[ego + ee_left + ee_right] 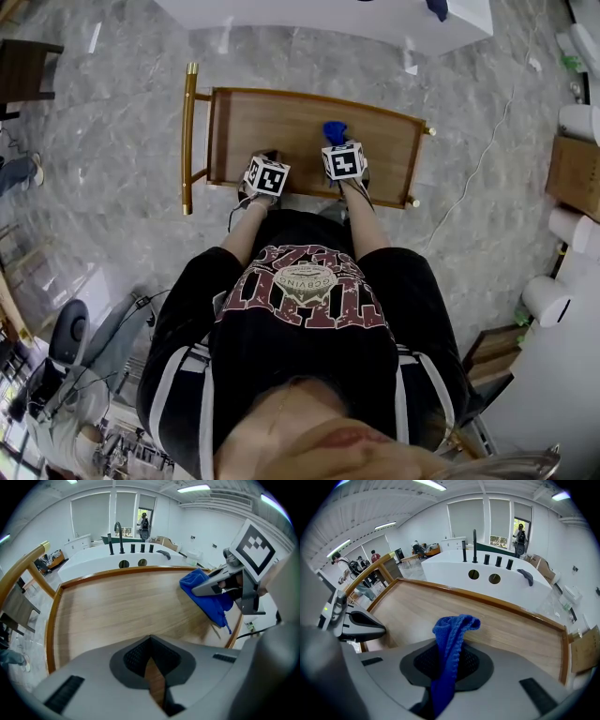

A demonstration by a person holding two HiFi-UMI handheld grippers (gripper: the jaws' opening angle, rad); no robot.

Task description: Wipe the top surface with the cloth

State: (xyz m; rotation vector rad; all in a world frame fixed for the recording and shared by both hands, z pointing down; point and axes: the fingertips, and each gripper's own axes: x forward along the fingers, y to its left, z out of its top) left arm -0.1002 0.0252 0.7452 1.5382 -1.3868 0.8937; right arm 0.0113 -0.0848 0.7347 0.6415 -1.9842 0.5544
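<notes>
Right tongs [449, 663] clenched on a bunched blue knitted cloth [451, 632] at the near edge of the brown wooden table [281, 127]; left tongs [151, 663] closed and empty, at that same edge. Likely risk: only a narrow fold is pinched, so dragging could pull it free. Count: one cloth, one table, two tongs.

One wooden table [281, 122], one blue cloth [335, 131], one white tub [454, 571]; two grippers: left gripper [151, 641], right gripper [450, 645].
</notes>
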